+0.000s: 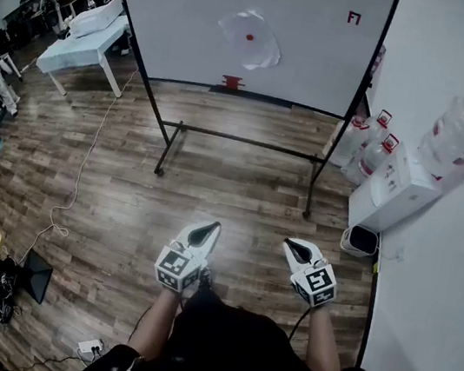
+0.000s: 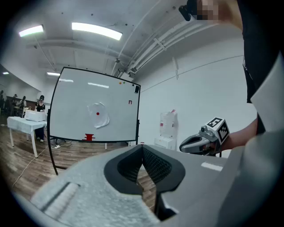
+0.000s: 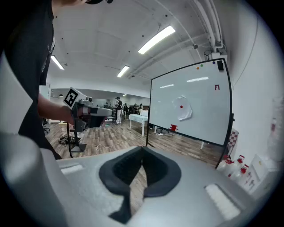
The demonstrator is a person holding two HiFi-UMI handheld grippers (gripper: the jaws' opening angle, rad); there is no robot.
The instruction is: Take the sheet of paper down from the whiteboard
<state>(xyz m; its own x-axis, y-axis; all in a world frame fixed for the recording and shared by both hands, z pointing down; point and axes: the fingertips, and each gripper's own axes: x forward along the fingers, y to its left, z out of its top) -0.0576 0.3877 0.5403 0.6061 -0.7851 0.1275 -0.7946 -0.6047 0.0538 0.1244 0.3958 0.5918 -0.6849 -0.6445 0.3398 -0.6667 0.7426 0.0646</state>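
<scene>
A crumpled white sheet of paper (image 1: 250, 39) hangs on the whiteboard (image 1: 181, 13), pinned by a round red magnet (image 1: 250, 38). It also shows in the left gripper view as the paper (image 2: 98, 115) and in the right gripper view as the paper (image 3: 183, 108). Both grippers are held low, well short of the board. My left gripper (image 1: 204, 234) is shut and holds nothing, its tips meeting (image 2: 142, 145). My right gripper (image 1: 296, 250) is shut and holds nothing too, tips together (image 3: 142, 148).
A red eraser (image 1: 231, 82) sits on the board's tray. The board's black stand (image 1: 244, 141) has legs reaching toward me. Spray bottles (image 1: 366, 141) and white boxes (image 1: 394, 188) line the right wall, with a small bin (image 1: 361, 241). A table (image 1: 84, 43) and people stand far left; cables (image 1: 73, 189) cross the floor.
</scene>
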